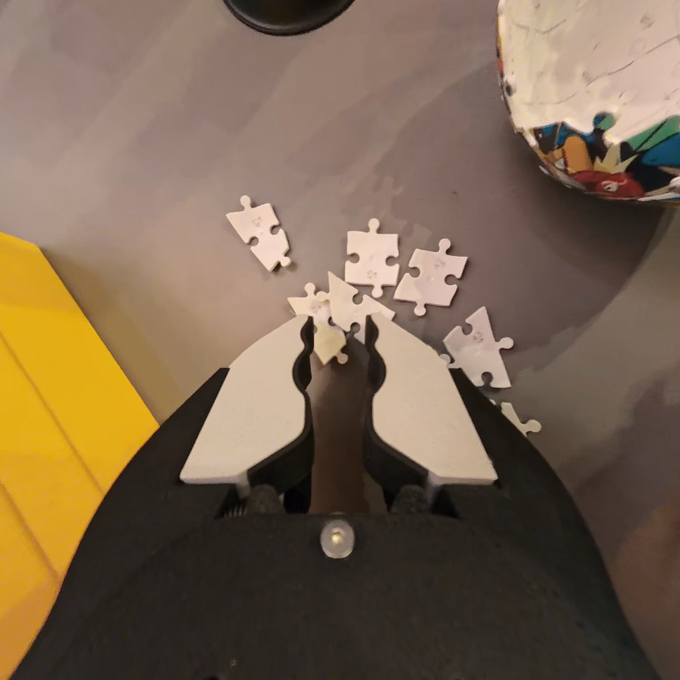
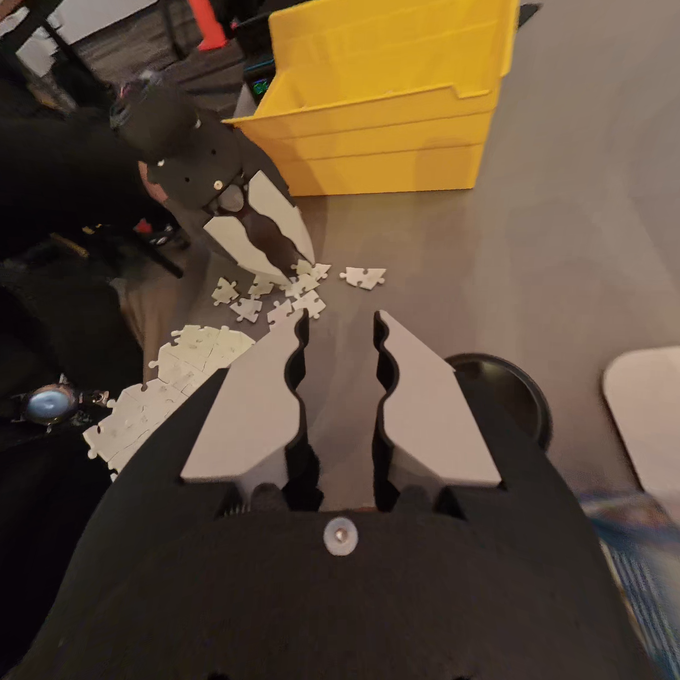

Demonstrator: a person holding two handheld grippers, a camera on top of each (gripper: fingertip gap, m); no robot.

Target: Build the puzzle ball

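The part-built puzzle ball [image 1: 588,92] sits at the upper right, white inside, with a coloured picture on its outer lower edge. Several loose white puzzle pieces [image 1: 371,257] lie face down on the grey table [image 1: 147,147]. My left gripper [image 1: 337,322] is low over them, jaws apart, with a triangular joined piece [image 1: 346,305] and a small piece [image 1: 327,344] between its tips. The right wrist view shows it [image 2: 298,274] on the pile [image 2: 279,294]. My right gripper [image 2: 340,320] is open and empty above the table. A curved sheet of joined white pieces [image 2: 176,382] lies to its left.
A yellow bin [image 2: 386,110] stands behind the pieces and shows at the left of the left wrist view [image 1: 55,368]. A black round stand [image 2: 515,390] is beside my right gripper. A pale pad [image 2: 647,412] lies at the right. A person's dark sleeve [image 2: 55,176] fills the left. There is about 15 cm between the tips of the two grippers.
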